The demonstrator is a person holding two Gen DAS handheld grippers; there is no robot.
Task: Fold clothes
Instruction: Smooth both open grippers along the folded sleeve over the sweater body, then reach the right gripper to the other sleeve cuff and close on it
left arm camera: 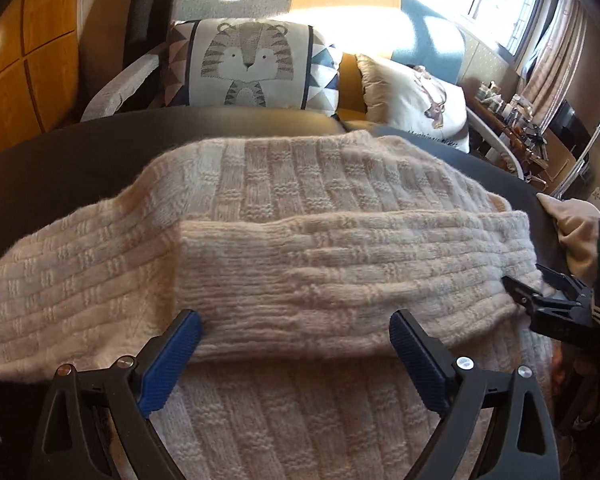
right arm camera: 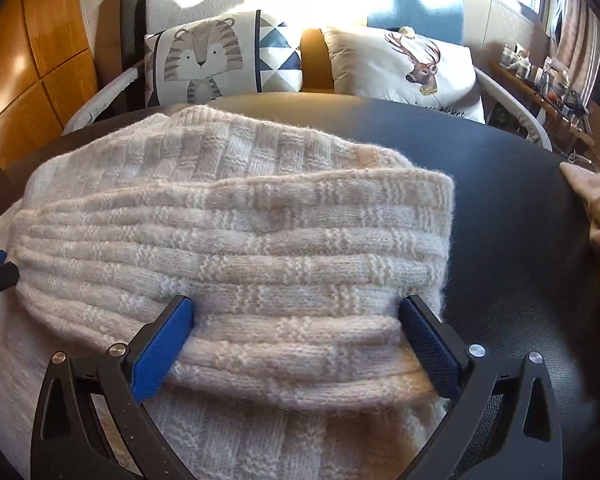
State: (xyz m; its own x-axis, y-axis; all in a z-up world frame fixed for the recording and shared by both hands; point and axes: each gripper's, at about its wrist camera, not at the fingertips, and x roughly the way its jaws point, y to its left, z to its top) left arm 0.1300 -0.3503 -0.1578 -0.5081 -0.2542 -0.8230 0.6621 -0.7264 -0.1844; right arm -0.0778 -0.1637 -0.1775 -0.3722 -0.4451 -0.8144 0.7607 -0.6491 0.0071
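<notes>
One cream knit sweater (right arm camera: pixel 228 240) lies on a dark round table (right arm camera: pixel 512 240), its folded sleeve band ending mid-frame — bare tabletop fills the right side. Two cushions sit at top. Two grippers — left gripper (left arm camera: pixel 296 336) and right gripper (right arm camera: pixel 296 324) — hover jaws wide apart, the band's near edge between them.
</notes>
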